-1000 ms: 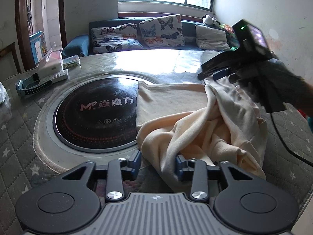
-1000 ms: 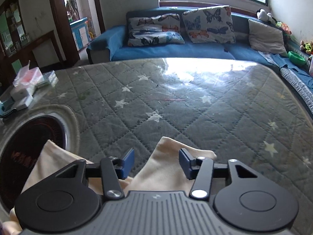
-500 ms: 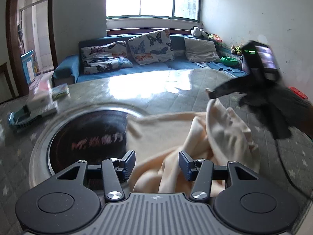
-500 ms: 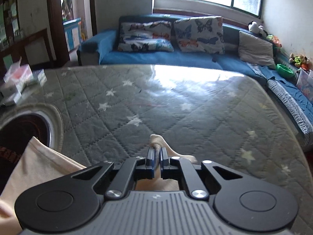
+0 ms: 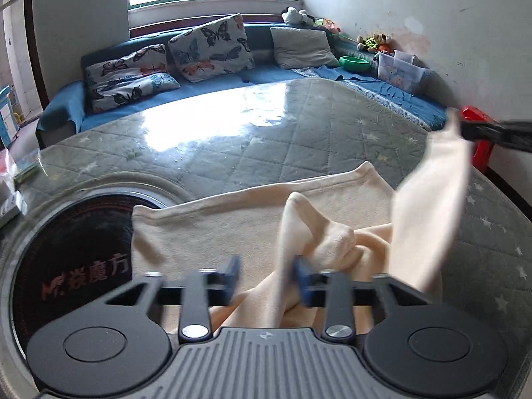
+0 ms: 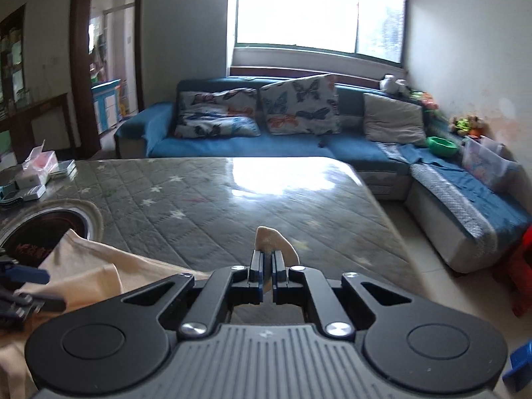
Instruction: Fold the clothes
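Note:
A cream garment (image 5: pixel 239 219) lies partly spread, partly bunched on the quilted grey table (image 5: pixel 266 133). My left gripper (image 5: pixel 267 281) is open, and a raised fold of the garment stands between its blue fingers. My right gripper (image 6: pixel 266 262) is shut on a corner of the garment (image 6: pixel 271 237) and holds it up in the air. In the left wrist view that gripper shows at the right edge (image 5: pixel 492 131), with the cloth hanging from it in a lifted strip (image 5: pixel 432 206).
A round black inset (image 5: pixel 66 266) with red lettering sits in the table at left. Boxes and small items (image 6: pixel 36 173) stand at the table's far left. A blue sofa (image 6: pixel 266 139) with cushions runs behind and along the right. A red stool (image 5: pixel 478 133) stands beside the table.
My right gripper closed on the garment corner and lifted it up and to the right. My left gripper moved forward over the bunched cloth, still open.

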{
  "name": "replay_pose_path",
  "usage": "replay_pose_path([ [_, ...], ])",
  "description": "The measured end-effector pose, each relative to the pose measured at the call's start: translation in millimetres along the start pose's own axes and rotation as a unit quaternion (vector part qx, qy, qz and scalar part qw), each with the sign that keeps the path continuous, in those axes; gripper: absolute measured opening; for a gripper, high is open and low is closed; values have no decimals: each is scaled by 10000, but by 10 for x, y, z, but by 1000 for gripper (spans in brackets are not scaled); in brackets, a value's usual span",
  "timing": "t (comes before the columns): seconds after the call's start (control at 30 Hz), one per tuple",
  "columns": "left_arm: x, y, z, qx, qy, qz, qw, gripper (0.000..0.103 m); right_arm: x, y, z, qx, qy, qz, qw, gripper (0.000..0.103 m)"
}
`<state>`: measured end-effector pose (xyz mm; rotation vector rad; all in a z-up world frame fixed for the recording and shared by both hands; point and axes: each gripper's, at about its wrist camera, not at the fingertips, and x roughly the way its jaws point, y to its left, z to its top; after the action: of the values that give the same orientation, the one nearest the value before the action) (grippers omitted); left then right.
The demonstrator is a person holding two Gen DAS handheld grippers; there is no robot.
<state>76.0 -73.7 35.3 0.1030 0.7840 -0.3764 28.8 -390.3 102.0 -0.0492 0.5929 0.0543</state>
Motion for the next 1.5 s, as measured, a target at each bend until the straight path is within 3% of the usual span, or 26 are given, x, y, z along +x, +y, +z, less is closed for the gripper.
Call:
replay_pose_path([
  [0.1,-40,-28,-48,39,-216,-2,9998,3,-200,-190,-192,125,-6,-222,9997,4],
  [0.3,-447,116,-90,-393,-778,347,9956,3,-383,-586,-597,551,280,-672,9958,4],
  [0.43,-905,345,-216,-918,-1241,781,9849,3,-499,-764,-815,759,369,-872,9926,4],
  [0.53,-1220,572,-395,-1399,-1417,1234,9722,3,-569,-834,-929,793,365,-1031,9908,3],
  [0.73,-1532,1055,-922,-2324,-1162,1950,9458,3,-642,-842,-1000,838,430,-977,9907,4],
  [0.93,-1580,1212,-1396,-2659,-735,2213,9354,6,-543,-782,-986,918,530,-714,9918,13],
  [1.0,-1600,1215,-1482,-2807,-669,2215,9315,7,-478,-776,-989,1010,592,-625,9912,24],
  [1.03,-1615,1181,-1477,-2792,-685,2171,9329,7,-449,-778,-994,1059,608,-607,9907,31],
  [1.13,-1697,1027,-1400,-2543,-831,2023,9421,10,-333,-771,-989,1074,669,-620,9900,34],
  [1.2,-1735,899,-1317,-2267,-943,1818,9522,20,-274,-767,-985,1054,681,-635,9901,40],
  [1.33,-1734,549,-1156,-1568,-1088,1127,9751,39,-179,-796,-986,1135,700,-853,9874,43],
  [1.5,-1552,69,-1014,-786,-990,223,9917,42,-123,-842,-1050,1199,754,-862,9862,39],
])
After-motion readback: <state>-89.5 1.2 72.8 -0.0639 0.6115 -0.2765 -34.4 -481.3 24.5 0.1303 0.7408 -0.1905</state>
